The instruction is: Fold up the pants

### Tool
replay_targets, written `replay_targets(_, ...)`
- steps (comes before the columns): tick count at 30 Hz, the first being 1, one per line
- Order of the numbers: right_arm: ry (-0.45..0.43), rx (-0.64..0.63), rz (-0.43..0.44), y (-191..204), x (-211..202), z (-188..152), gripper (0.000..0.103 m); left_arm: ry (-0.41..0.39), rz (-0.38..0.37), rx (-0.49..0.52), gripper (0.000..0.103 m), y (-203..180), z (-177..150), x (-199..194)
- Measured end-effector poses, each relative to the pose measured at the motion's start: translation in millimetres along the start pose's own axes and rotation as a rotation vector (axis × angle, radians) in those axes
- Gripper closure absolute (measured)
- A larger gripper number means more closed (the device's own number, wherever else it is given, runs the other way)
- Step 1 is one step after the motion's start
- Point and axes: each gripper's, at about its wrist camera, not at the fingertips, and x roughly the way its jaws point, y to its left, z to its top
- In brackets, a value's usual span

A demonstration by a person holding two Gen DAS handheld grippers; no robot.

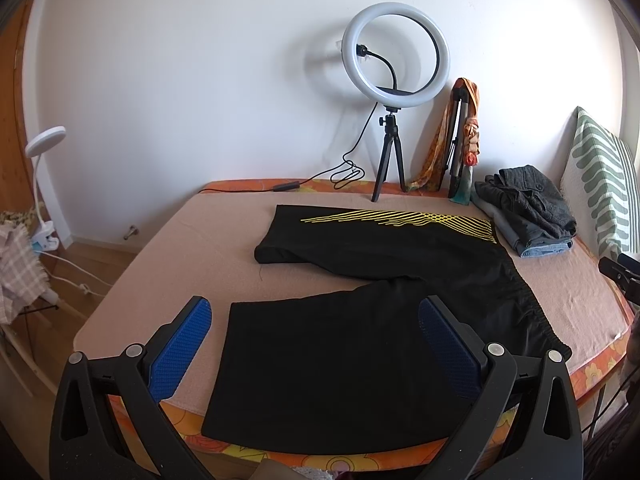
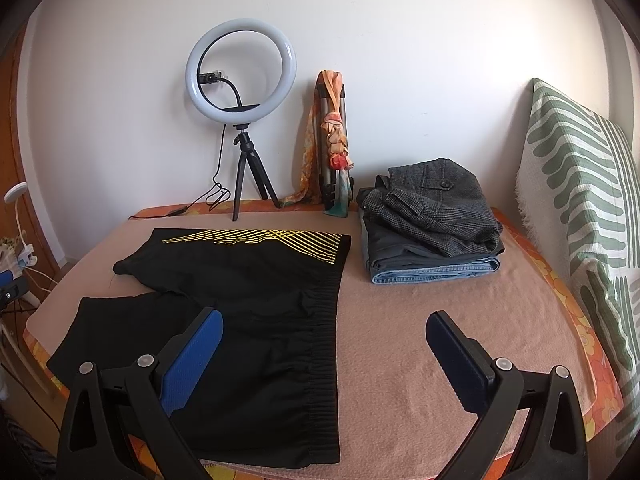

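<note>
Black shorts (image 1: 360,320) with yellow lines on the far leg lie spread flat on the pink bed cover (image 1: 180,248), legs pointing left, elastic waistband to the right. My left gripper (image 1: 316,320) hovers open above the near leg, blue pads wide apart, nothing between them. In the right wrist view the same shorts (image 2: 240,300) fill the left half, their waistband (image 2: 324,340) running front to back. My right gripper (image 2: 324,332) stands open over the waistband at the near edge, holding nothing.
A ring light on a tripod (image 2: 242,76) and a folded tripod wrapped in an orange scarf (image 2: 334,140) stand against the back wall. A stack of folded clothes (image 2: 432,216) sits at the back right. A green-striped pillow (image 2: 580,208) leans at right. A clip lamp (image 1: 42,152) is left of the bed.
</note>
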Motion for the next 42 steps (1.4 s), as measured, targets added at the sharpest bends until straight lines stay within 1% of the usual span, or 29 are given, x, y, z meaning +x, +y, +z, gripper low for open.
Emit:
replay_targets(15,0.003,0.001,0.003,-1,0,0,0.0,-0.006,0.014,0.006,0.0,2,-1,-1)
replay_targets(21,0.014,-0.007,0.016,-1,1,-1,0.0,0.006,0.025,0.006,0.0,6,-6,1)
replay_targets(24,0.035,-0.02,0.034,1,7,-5,0.0,0.021,0.002,0.019,0.0,10,-8,6)
replay_targets(27,0.059,-0.023,0.066,2,12,-9,0.0,0.057,-0.001,0.045,0.0,14,-13,16)
replay_targets(29,0.066,-0.031,0.083,4,13,-11,0.0,0.09,-0.029,0.072,0.0,15,-19,22)
replay_targets(31,0.069,-0.057,0.085,7,15,-14,0.0,0.101,-0.076,0.085,0.001,19,-25,24)
replay_targets(32,0.073,-0.068,0.091,8,16,-16,0.0,0.1,-0.114,0.091,0.002,23,-27,24)
replay_targets(33,0.078,-0.074,0.097,9,17,-18,0.0,0.1,-0.137,0.096,0.004,25,-29,24)
replay_targets(35,0.084,-0.082,0.128,8,20,-24,0.0,0.107,-0.153,0.117,0.005,29,-33,24)
replay_targets(37,0.083,-0.08,0.178,6,22,-29,0.0,0.119,-0.146,0.157,0.013,32,-35,26)
replay_targets(38,0.084,-0.081,0.196,6,22,-32,0.0,0.133,-0.149,0.176,0.02,33,-37,27)
replay_targets(39,0.09,-0.088,0.209,5,23,-35,0.0,0.149,-0.154,0.187,0.025,36,-39,30)
replay_targets(40,0.098,-0.105,0.216,6,24,-38,0.0,0.169,-0.165,0.192,0.026,38,-42,32)
replay_targets(42,0.117,-0.159,0.229,10,25,-44,0.001,0.209,-0.196,0.194,0.03,43,-49,36)
